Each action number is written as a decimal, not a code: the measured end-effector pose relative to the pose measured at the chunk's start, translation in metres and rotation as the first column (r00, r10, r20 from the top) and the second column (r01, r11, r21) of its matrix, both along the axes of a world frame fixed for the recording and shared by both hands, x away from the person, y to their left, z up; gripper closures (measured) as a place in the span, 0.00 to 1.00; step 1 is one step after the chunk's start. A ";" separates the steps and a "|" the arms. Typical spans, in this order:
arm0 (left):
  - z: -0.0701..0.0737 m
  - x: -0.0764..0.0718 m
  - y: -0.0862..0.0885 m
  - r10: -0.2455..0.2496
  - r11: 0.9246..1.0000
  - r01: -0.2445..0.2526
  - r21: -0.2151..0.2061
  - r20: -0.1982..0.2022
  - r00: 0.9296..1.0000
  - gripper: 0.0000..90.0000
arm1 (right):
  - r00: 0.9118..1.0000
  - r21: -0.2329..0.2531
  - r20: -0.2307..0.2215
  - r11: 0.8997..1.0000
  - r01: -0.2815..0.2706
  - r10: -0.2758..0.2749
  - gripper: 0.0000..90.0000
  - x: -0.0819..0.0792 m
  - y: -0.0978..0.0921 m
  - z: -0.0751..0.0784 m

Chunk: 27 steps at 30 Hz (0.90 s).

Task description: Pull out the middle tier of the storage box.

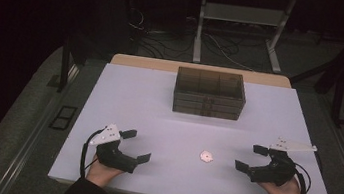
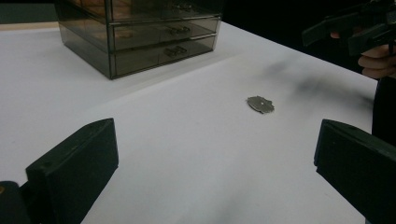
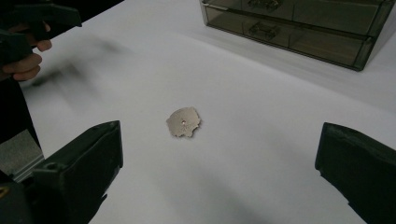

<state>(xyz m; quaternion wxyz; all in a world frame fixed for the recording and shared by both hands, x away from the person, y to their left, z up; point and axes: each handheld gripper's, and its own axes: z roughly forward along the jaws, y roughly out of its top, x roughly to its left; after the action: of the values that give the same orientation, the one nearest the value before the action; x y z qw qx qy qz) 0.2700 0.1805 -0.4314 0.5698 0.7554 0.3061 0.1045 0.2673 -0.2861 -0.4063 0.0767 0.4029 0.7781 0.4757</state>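
- Left tongs (image 1: pixel 134 145): held in the person's left hand (image 1: pixel 99 170) at the near left of the tabletop (image 1: pixel 124 96); jaws spread wide and pinching nothing, pointing right towards the middle of the tabletop.
- Right tongs (image 1: pixel 247 157): held in the right hand (image 1: pixel 285 188) at the near right; jaws likewise spread wide and empty, pointing left, so that the two pairs of tongs face each other.
- Disc (image 1: pixel 206 156): a small, flat, pale metal piece with an uneven, notched edge and a tiny hole near its middle. It lies flat on the tabletop between the two tongs, nearer the right tongs than the left, touched by neither.
- Disc in the left gripper view (image 2: pixel 260 104): it lies beyond the spread jaws, towards the right jaw, with the right tongs (image 2: pixel 345 32) far off at the upper right.
- Disc in the right gripper view (image 3: pixel 183 122): it lies just beyond the jaws and between their lines, closer to the left jaw; the left tongs (image 3: pixel 32 28) show at the upper left.
- Drawer box (image 1: pixel 210 93): a smoky, see-through box with stacked drawers, standing at the far middle of the tabletop, well apart from the disc and both tongs. Its drawers are shut, with small handles on their fronts.
- Tabletop: a white sheet over a wooden top, whose far edge shows behind the drawer box.
- Cables (image 1: pixel 167 38): loose on the floor beyond the tabletop, by the legs of a frame.
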 end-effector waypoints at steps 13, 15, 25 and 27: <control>-0.001 0.001 0.000 0.005 1.000 -0.005 -0.006 -0.005 1.000 0.00 | 0.999 -0.013 -0.025 1.000 -0.024 0.024 0.01 0.011 0.006 0.013; -0.001 0.001 0.000 0.004 1.000 -0.004 -0.006 -0.006 1.000 0.00 | 0.999 -0.013 -0.018 1.000 -0.027 0.027 0.01 0.013 0.007 0.016; 0.000 0.001 0.000 0.006 1.000 -0.006 -0.014 -0.010 1.000 0.00 | 0.999 -0.025 -0.016 0.999 -0.047 0.047 0.01 0.023 0.020 0.030; 0.000 0.001 0.000 0.006 1.000 -0.006 -0.012 -0.010 1.000 0.00 | 0.999 -0.030 -0.017 0.998 -0.051 0.051 0.01 0.025 0.022 0.032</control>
<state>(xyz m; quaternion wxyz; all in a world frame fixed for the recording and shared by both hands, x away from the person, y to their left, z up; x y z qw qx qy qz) 0.2708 0.1807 -0.4318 0.5727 0.7515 0.3116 0.1007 0.2919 -0.2638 -0.3747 0.0644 0.3854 0.7958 0.4626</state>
